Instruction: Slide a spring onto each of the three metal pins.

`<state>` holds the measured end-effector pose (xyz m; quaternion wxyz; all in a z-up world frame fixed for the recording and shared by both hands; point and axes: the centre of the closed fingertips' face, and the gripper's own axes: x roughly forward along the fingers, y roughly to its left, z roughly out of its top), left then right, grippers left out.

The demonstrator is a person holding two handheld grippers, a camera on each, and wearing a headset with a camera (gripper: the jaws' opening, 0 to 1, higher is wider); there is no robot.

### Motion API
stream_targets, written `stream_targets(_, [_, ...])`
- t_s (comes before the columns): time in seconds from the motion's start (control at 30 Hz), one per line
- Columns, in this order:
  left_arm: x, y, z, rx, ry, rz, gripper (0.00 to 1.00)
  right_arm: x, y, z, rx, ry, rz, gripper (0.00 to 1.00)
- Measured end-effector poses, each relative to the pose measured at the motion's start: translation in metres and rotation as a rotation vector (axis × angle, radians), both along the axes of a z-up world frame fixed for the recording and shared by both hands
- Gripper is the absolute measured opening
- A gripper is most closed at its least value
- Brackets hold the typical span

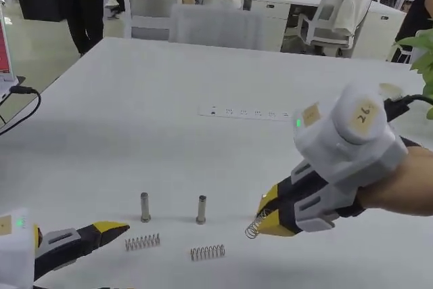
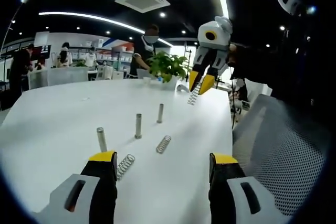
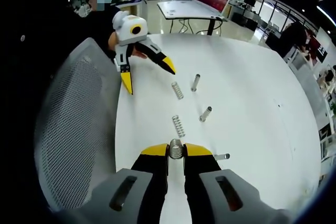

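Two metal pins stand upright on the white table. In the left gripper view three pins stand in a row. Two springs lie flat in front of the pins. My right gripper is shut on a third spring and hangs to the right of the pins, just above the table. My left gripper is open and holds nothing, close to the left loose spring.
A socket strip is set into the table further back. A grey mesh chair stands at the near edge. More chairs line the far side, a plant stands at the right, and a cable runs at the left.
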<state>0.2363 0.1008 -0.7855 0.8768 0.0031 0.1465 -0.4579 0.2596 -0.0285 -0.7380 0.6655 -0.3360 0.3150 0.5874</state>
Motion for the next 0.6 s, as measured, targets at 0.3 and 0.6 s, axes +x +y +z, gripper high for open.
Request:
stream_targets(0.3, [0.001, 0.003, -0.003, 0.012, 0.001, 0.024, 0.80, 0.027, -0.016, 0.010, -0.017, -0.037, -0.051, 0.08])
stream_targets(0.6, [0.002, 0.005, -0.004, 0.019, 0.002, 0.038, 0.87, 0.056, -0.031, 0.006, -0.095, -0.076, -0.098, 0.08])
